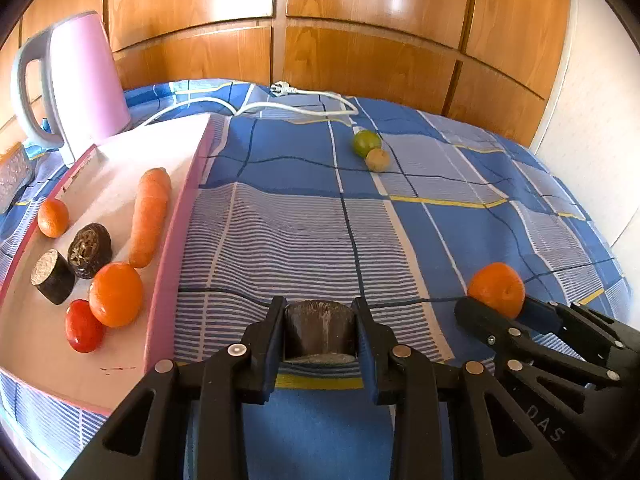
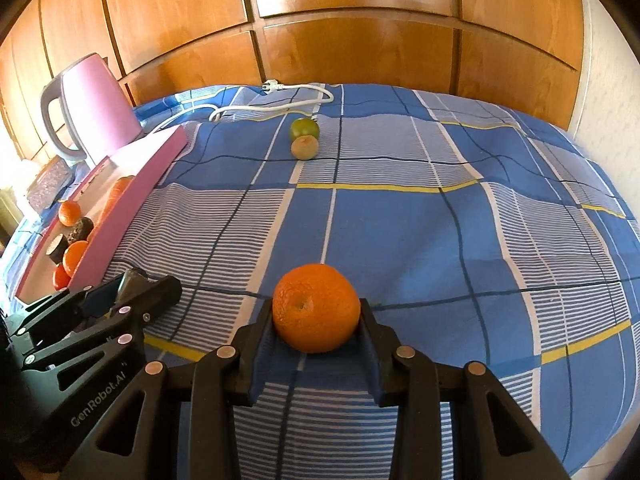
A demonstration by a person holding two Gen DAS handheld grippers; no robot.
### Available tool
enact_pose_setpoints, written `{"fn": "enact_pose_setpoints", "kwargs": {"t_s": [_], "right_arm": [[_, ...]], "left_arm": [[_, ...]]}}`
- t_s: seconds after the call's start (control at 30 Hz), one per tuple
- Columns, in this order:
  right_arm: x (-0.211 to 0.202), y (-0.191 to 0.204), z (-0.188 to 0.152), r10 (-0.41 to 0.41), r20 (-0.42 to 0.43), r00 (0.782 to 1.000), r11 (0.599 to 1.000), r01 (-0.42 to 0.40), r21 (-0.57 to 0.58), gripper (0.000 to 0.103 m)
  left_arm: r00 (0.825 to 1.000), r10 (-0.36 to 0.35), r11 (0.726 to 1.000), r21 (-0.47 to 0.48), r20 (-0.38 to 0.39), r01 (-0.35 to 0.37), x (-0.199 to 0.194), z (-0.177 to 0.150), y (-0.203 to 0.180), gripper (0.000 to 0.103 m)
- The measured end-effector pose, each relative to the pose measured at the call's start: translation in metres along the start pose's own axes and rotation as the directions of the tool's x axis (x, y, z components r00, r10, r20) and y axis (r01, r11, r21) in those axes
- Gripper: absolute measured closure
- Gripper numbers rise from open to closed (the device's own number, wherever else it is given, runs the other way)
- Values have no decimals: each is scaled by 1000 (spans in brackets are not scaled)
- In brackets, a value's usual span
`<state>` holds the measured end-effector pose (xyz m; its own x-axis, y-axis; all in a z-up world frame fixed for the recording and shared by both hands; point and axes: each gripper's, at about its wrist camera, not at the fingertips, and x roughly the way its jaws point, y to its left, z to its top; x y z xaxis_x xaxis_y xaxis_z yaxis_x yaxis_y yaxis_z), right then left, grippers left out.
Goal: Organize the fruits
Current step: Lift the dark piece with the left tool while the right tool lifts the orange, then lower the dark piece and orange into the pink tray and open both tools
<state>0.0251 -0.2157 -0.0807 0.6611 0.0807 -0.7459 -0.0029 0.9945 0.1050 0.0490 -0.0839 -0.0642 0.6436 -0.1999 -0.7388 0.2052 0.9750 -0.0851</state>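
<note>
A pink kettle with a grey handle stands at the bed's far left corner before me. Its white cord and plug lie along the far edge, under wooden cabinet doors.

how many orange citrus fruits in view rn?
3. Two lie in the pink tray: a small one near its far left edge, a larger one beside the red tomato. The third orange sits between the right gripper jaws. None appear hidden.
</note>
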Motion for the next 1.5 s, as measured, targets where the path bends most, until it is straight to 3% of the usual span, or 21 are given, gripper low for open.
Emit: {"fn": "enact_pose_setpoints", "kwargs": {"t_s": [0.67,0.93,1.23,1.5], "right_arm": [[-6,18,12,36,16,999,999,-36,-39,65],[-6,39,25,99,13,995,992,-98,-84,65],[-2,79,38,168,-4,986,969,-166,-181,65],[10,116,60,242,-45,969,943,-246,-226,65]], "left_arm": [[999,-2,999,-52,46,4,-29,11,17,70],[997,16,996,-94,69,-9,-41,17,35,70],[989,88,981,-185,115,-66,-67,22,84,70],[974,203,934,-318,103,-161,-77,19,154,70]]}}
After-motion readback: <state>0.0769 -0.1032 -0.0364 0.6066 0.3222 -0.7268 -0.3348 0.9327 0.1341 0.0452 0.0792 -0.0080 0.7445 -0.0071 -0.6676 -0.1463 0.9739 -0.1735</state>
